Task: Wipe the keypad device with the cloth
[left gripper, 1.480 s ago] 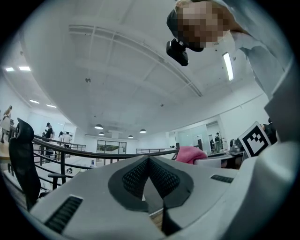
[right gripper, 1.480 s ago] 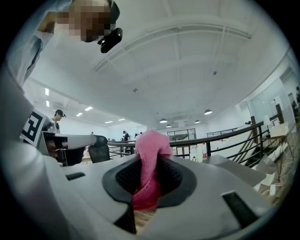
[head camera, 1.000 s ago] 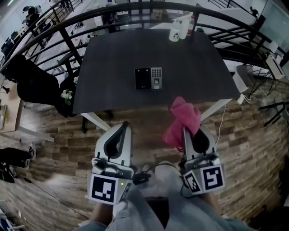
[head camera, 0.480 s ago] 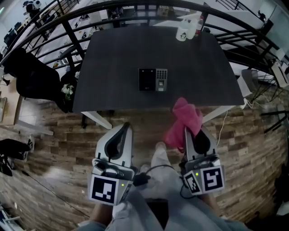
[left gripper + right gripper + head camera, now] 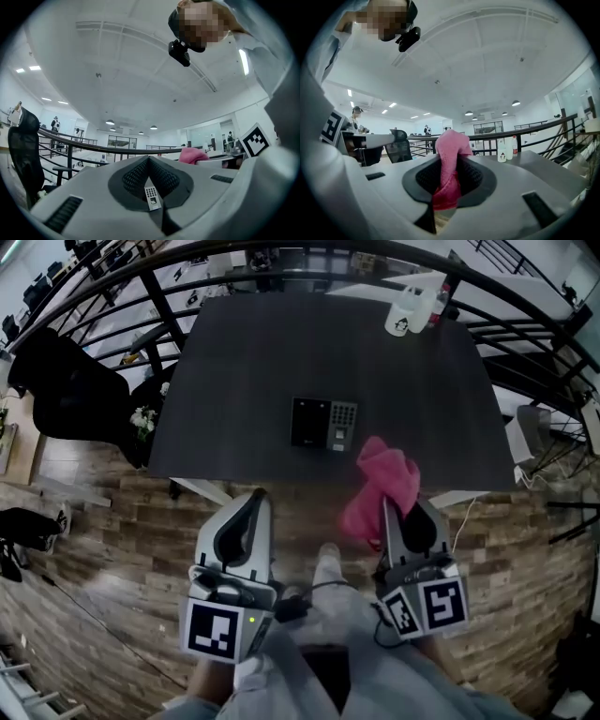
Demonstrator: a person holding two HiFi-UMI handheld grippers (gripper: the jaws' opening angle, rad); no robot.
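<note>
The keypad device (image 5: 323,423) lies flat on the dark, matte table (image 5: 244,362), near its front edge and roughly midway along it. It is a thin rectangle with a black panel on its left half and a grey half with rows of small buttons on the right. Bare tabletop surrounds it on every side. The only other things on the surface are pale bottles (image 5: 412,310) at the far right corner, well apart from it. A black metal railing (image 5: 165,304) curves around the table's far side and flanks, and a black office chair (image 5: 66,395) stands off to the left. Both tools hang short of the front edge, above the wood-plank floor (image 5: 112,540). The left gripper (image 5: 255,497) has its dimpled dark pads pressed together at the tips and carries nothing. The right gripper (image 5: 386,507) pinches the pink cloth (image 5: 380,486), a soft bunched fabric that bulges beyond the jaw tips and, from the head view, overlaps the table's front edge just right of the device. Both shells are smooth pale grey.
</note>
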